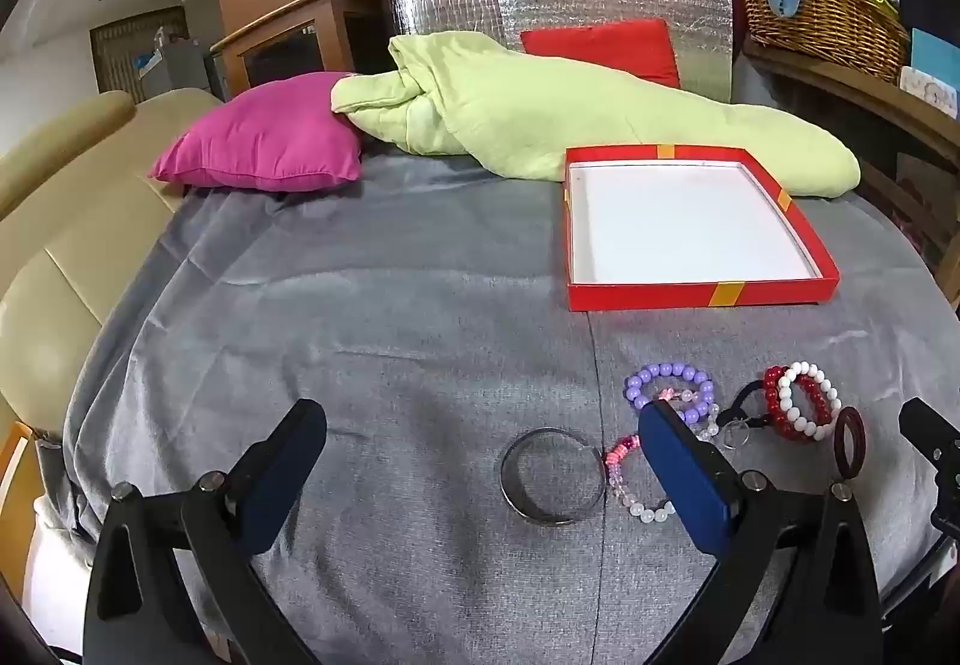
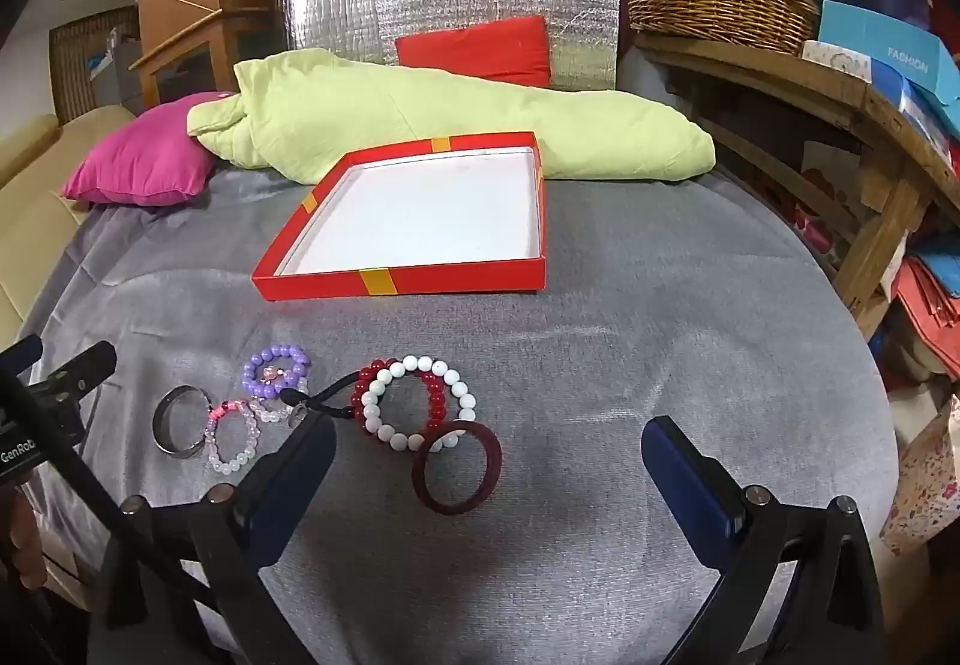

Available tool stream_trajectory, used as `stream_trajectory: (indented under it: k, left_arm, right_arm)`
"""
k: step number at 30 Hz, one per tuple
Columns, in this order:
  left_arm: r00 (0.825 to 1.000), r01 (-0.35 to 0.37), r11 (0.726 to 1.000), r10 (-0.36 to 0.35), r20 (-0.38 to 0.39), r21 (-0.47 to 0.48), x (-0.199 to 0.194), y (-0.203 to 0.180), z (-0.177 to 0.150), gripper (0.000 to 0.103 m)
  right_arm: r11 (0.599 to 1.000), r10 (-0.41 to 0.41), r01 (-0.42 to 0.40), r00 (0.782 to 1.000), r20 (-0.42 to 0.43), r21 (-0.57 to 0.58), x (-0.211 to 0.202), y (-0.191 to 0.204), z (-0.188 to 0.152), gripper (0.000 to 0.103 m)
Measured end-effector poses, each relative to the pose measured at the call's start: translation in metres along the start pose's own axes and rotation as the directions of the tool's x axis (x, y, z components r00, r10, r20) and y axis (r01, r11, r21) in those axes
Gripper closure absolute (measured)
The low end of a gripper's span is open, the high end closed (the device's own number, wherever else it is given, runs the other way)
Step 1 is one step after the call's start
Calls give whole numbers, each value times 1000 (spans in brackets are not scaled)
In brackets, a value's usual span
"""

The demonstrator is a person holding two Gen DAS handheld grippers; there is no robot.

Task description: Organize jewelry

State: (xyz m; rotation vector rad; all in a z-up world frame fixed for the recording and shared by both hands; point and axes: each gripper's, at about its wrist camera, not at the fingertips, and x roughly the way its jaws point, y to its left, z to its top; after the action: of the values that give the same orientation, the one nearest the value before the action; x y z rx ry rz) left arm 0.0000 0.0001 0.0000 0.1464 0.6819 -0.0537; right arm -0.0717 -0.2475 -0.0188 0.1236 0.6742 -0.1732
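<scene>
Both grippers hang over the near edge of a bed covered in a grey sheet (image 1: 360,317), tilted downward. The left gripper (image 1: 483,461) has its jaws spread wide with nothing between the pads; a silver bangle (image 1: 553,476) lies on the sheet below the gap. The right gripper (image 2: 489,461) is just as wide and empty, with a dark red ring (image 2: 457,468) on the sheet between its fingers.

The jewelry sits in a loose row near the front: the bangle, a pink-and-clear bracelet (image 2: 231,437), a purple bracelet (image 2: 277,371), a black cord (image 2: 327,401), then a red bracelet (image 2: 432,395) and a white bracelet (image 2: 414,404) overlapping, the ring touching the white one.

Farther back lies a shallow red box (image 2: 408,278), open, its white inside bare. Behind it are a green blanket (image 2: 420,125) and a pink pillow (image 2: 138,161).
</scene>
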Motion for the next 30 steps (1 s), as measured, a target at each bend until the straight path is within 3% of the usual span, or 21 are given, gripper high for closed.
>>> stream_trajectory:
  k: [30]
  left_arm:
    - [1000,21,1000,-21,15,-4,-3,-3,0,0]
  right_arm:
    - [1000,6,-6,1000,3,3,-2,-2,0,0]
